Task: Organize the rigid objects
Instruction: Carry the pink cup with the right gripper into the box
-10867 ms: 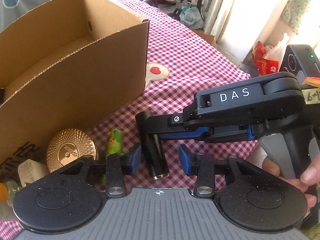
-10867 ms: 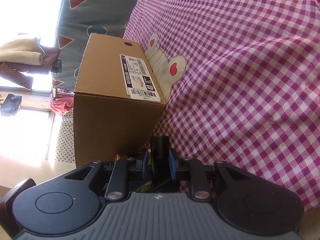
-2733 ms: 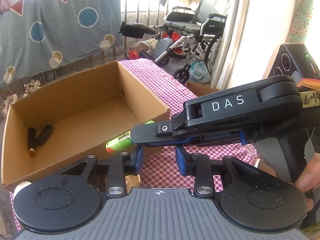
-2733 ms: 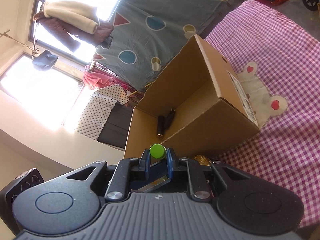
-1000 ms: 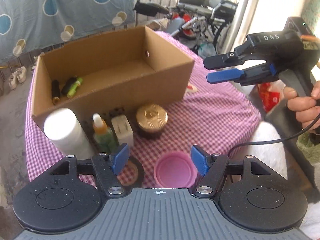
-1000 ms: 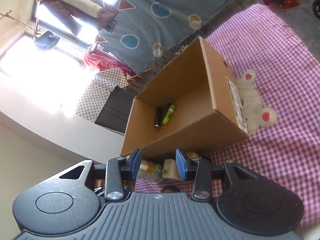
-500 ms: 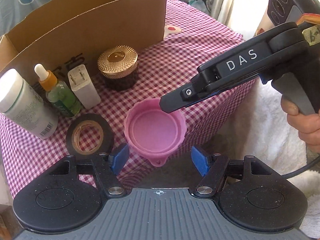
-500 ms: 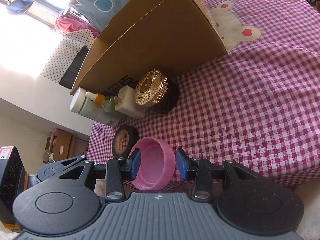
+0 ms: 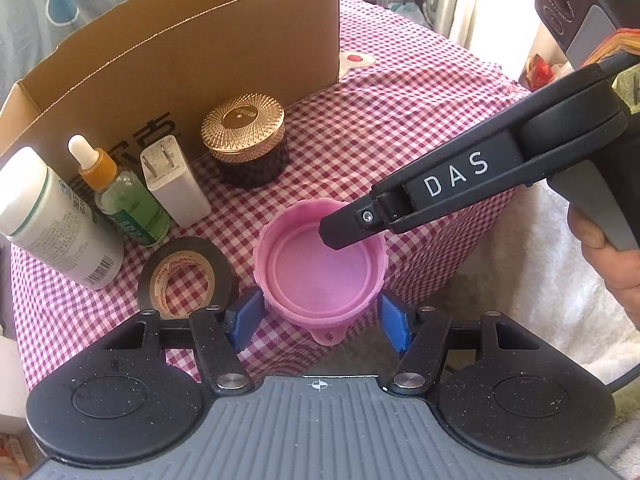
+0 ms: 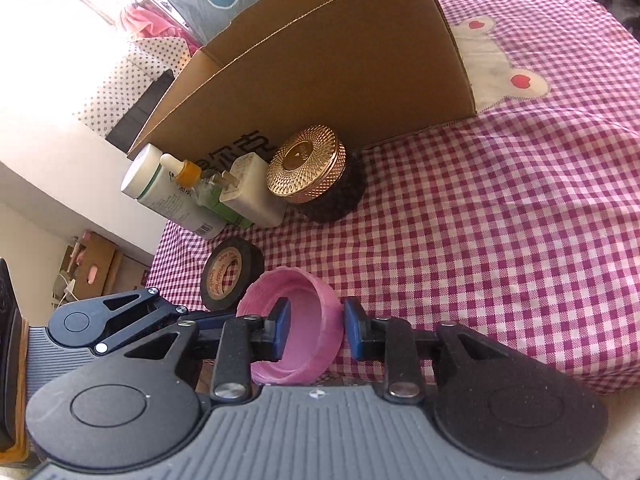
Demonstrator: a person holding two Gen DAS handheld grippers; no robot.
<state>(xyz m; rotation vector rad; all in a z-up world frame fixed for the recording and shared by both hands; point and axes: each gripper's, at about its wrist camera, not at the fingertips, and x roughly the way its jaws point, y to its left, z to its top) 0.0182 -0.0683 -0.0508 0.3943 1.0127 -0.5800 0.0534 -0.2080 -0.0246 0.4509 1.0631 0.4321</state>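
A pink lid (image 9: pixel 320 268) lies open side up at the near edge of the checked tablecloth (image 9: pixel 380 120). My left gripper (image 9: pixel 320 316) is open, its blue pads on either side of the lid's near rim. My right gripper (image 10: pixel 314 330) is open and straddles the lid's wall (image 10: pixel 320 320), one pad inside the lid and one outside; it reaches in from the right in the left wrist view (image 9: pixel 352 232). The open cardboard box (image 9: pixel 180 52) stands behind.
In front of the box stand a white bottle (image 9: pixel 52 220), a green dropper bottle (image 9: pixel 124 196), a white charger (image 9: pixel 172 180) and a gold-lidded jar (image 9: pixel 244 140). A black tape roll (image 9: pixel 184 276) lies left of the lid. The table edge drops off right beside the lid.
Both grippers have moved closer onto the pink lid. My right gripper's pads now straddle the lid's wall. A second ago the right gripper was up by the box.
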